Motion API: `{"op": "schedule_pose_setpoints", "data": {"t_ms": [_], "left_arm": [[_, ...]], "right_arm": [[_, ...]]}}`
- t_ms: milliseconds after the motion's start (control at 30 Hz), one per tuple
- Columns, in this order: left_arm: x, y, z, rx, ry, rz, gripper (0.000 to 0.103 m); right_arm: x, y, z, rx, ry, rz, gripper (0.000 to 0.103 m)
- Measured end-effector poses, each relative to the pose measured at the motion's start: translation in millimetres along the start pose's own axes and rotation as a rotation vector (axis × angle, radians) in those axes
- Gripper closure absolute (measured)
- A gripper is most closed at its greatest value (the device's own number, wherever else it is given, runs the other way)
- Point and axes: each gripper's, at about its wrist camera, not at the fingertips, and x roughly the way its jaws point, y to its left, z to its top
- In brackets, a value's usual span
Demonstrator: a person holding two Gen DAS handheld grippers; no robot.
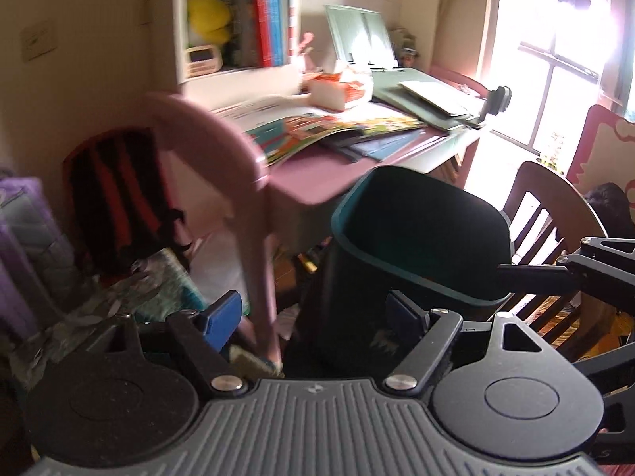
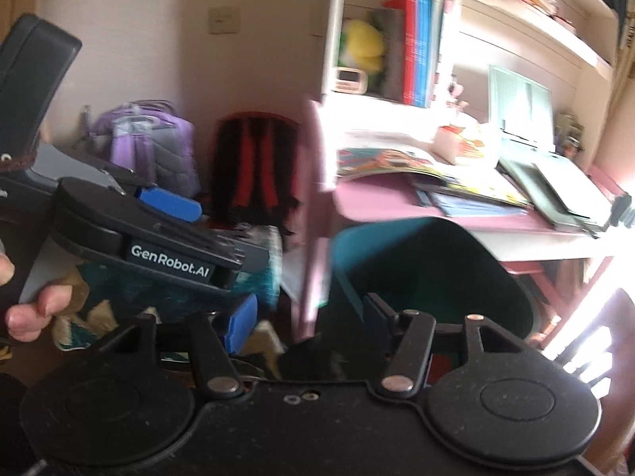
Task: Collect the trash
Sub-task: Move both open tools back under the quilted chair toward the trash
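Observation:
A dark teal waste bin (image 1: 420, 234) stands on the floor against the pink desk, its mouth open towards me and dark inside. My left gripper (image 1: 313, 315) is open just short of the bin's near wall, with a pink chair leg (image 1: 258, 277) and the bin in the gap but nothing gripped. My right gripper (image 2: 308, 319) is also open in front of the bin (image 2: 428, 269), with nothing pinched between its pads. Crumpled orange-and-white packaging (image 1: 349, 83) lies far back on the desk (image 2: 464, 139). A hand (image 2: 27, 309) holds the left gripper (image 2: 214, 230) at the left of the right wrist view.
The pink desk (image 1: 313, 182) carries open picture books, folders and a laptop. A pink chair (image 1: 222, 146) stands left of the bin, and a brown wooden chair (image 1: 555, 206) to its right. A red-and-black backpack (image 2: 254, 166) and purple bags (image 2: 158, 146) lean on the wall.

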Motion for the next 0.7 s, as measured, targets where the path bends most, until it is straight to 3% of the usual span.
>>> {"op": "schedule_pose_setpoints", "data": {"t_ms": [367, 567, 700], "left_arm": [[-32.3, 107.6, -79.7, -0.115, 0.021, 0.143, 0.018], [-22.9, 167.7, -131.8, -0.194, 0.057, 0.192, 0.004], [-3.2, 212.8, -171.0, -0.252, 0.092, 0.223, 0.004]], "right_arm": [[54.6, 93.0, -19.3, -0.055, 0.052, 0.2, 0.043], [109.2, 145.1, -41.6, -0.078, 0.116, 0.306, 0.043], [153.7, 177.8, -65.8, -0.086, 0.179, 0.354, 0.043]]}}
